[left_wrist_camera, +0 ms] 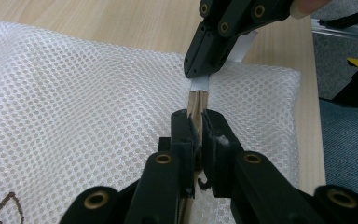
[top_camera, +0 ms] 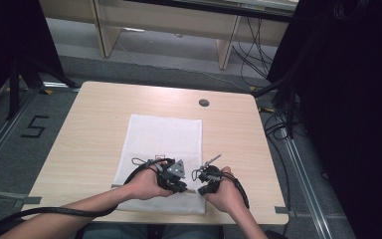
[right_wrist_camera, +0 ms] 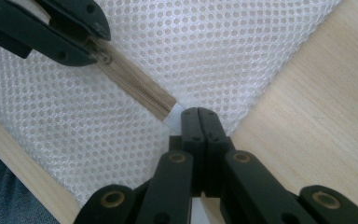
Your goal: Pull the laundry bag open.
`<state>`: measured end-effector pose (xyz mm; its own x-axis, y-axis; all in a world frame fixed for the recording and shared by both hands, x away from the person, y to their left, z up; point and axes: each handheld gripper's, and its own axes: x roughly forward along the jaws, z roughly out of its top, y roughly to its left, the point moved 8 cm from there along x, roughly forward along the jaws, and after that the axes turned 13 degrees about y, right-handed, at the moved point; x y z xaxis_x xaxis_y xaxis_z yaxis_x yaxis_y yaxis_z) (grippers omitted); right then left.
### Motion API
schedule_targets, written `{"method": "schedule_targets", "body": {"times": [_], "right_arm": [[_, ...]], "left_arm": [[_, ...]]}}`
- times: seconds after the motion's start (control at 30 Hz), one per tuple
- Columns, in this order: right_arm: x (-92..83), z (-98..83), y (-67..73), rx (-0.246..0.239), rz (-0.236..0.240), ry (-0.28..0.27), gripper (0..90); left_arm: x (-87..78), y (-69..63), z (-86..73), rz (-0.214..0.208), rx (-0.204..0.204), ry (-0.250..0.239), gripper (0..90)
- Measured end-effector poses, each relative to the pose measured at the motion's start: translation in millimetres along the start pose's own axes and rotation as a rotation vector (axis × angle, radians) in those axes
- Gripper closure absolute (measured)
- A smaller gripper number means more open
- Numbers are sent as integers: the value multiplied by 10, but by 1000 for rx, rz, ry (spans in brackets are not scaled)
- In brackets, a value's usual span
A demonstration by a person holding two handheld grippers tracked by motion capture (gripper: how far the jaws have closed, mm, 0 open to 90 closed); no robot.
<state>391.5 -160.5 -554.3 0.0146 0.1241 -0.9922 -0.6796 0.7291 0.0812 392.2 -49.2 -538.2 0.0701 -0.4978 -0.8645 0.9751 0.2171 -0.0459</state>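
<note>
Nearest the person, at the near edge of the tabletop [top_camera: 89, 129], two hands each carry one black claw of hinged, brass-riveted links. The left claw [left_wrist_camera: 196, 122] has its jaws drawn close on the tan zipper [left_wrist_camera: 196, 100] of one white mesh bag [top_camera: 164, 144], with the small metal pull showing between the pads. The right claw [right_wrist_camera: 199, 116] is pressed together on the white fabric end at the zipper's stop, near the bag's near right corner. The bag is a flat rectangle of fine honeycomb netting, soft and slightly puffed; it lies in the middle of the tabletop, its near edge close to the person and the zipper running along that edge. The tabletop is pale wood-grain laminate with rounded corners. Count: two claws, one bag, one zipper. Beyond the bag, toward the far edge, sits one round dark grommet [top_camera: 204, 102]. The high view gives the whole layout, a grey three-cornered plate on the left claw and the trailing cables. The left gripper view adds a brown stitched mark [left_wrist_camera: 7, 210] on the mesh. The right gripper view resolves the zipper teeth and its white end tab [right_wrist_camera: 171, 115].
</note>
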Motion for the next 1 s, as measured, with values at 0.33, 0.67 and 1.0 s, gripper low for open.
{"method": "schedule_targets", "body": {"times": [0.33, 0.67, 1.0], "right_arm": [[3, 4, -2, -5, 4, 0, 900], [-1, 1, 1, 0, -1, 1, 900], [2, 2, -3, -1, 0, 0, 900]], "left_arm": [[1, -1, -10, -9, -19, 1, 831], [-30, 10, -37, -7, -26, -3, 832], [-38, 13, -63, 1, -18, -3, 832]]}}
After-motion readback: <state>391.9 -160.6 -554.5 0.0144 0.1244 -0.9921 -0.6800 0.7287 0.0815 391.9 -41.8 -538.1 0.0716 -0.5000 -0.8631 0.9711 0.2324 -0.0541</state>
